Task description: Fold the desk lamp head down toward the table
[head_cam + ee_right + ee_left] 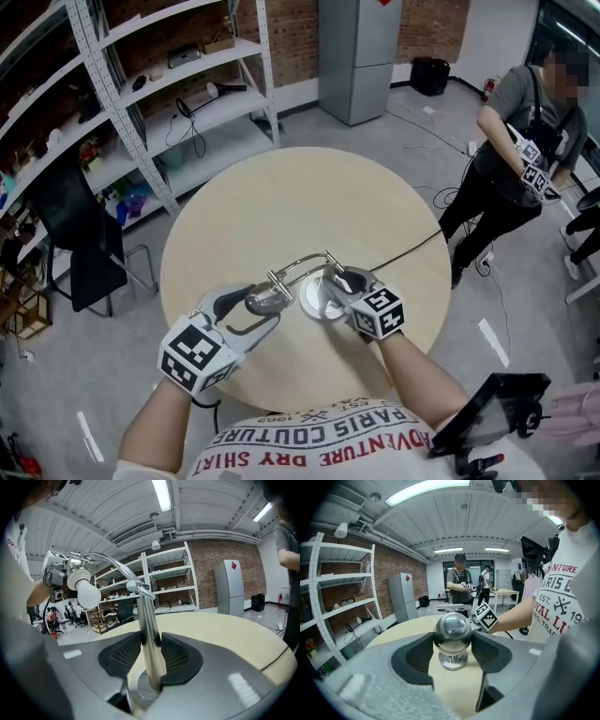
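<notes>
A chrome desk lamp stands on the round beige table, near its front edge. The lamp's round base lies flat, and its curved arm bends left to the lamp head. My left gripper is shut on the head's chrome dome, a pad touching each side. My right gripper is shut on the upright post just above the base disc. The white bulb shows at the upper left of the right gripper view, with the left gripper behind it.
A black cable runs from the lamp off the table's right edge. A person with grippers stands at the far right. Metal shelves and a black chair are on the left. A grey cabinet stands behind.
</notes>
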`<state>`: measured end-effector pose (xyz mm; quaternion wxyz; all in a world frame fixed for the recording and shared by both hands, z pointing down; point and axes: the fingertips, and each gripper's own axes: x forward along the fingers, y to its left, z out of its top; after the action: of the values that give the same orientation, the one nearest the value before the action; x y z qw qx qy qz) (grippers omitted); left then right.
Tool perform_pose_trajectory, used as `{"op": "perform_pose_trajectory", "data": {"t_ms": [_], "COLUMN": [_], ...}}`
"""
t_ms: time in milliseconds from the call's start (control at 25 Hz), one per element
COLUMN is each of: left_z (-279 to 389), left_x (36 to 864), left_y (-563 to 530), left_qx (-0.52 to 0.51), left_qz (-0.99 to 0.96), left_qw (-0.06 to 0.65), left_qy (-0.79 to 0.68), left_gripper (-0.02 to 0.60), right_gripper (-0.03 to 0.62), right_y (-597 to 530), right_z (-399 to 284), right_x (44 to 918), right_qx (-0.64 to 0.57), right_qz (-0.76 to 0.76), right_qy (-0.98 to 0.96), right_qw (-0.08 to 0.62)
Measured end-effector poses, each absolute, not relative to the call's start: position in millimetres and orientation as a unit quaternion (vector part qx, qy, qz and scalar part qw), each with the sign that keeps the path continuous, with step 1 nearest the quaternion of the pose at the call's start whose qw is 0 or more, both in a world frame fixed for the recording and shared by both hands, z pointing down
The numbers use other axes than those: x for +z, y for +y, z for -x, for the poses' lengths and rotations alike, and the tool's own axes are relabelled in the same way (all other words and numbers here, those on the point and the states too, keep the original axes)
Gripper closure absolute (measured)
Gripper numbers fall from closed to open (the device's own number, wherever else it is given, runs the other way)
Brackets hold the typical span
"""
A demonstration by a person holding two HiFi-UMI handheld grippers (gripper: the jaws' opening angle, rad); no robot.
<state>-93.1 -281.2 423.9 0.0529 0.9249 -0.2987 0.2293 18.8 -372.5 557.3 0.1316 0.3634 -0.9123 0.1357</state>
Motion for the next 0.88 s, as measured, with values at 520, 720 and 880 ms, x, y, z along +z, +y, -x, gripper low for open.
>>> {"op": "perform_pose_trajectory", "data": {"t_ms": [520,720,880], "left_z": [100.7,101.5,101.1], "left_x": [466.6,482.8,494.4], "left_y": [-275.5,-274.1,-273.9], "left_qx": [0.24,0.243,0.247], "left_qz": [-0.92,-0.919,-0.919], "left_qw": [0.077,0.086,0.091], "left_qy": [-0.299,-0.297,-0.295], "left_gripper": [0.327,0.327,0.328], "right_gripper": [0.459,0.459,0.459], "right_y": [-374.5,-373.2,-373.1], "right_z": [-20.1,-20.6,-20.9], "right_x": [559.3,559.1,559.6], "right_qx": [0.135,0.135,0.134], "right_qz": [-0.365,-0.365,-0.365], "right_qy": [-0.912,-0.912,-0.913], "right_qw": [0.126,0.126,0.125]}}
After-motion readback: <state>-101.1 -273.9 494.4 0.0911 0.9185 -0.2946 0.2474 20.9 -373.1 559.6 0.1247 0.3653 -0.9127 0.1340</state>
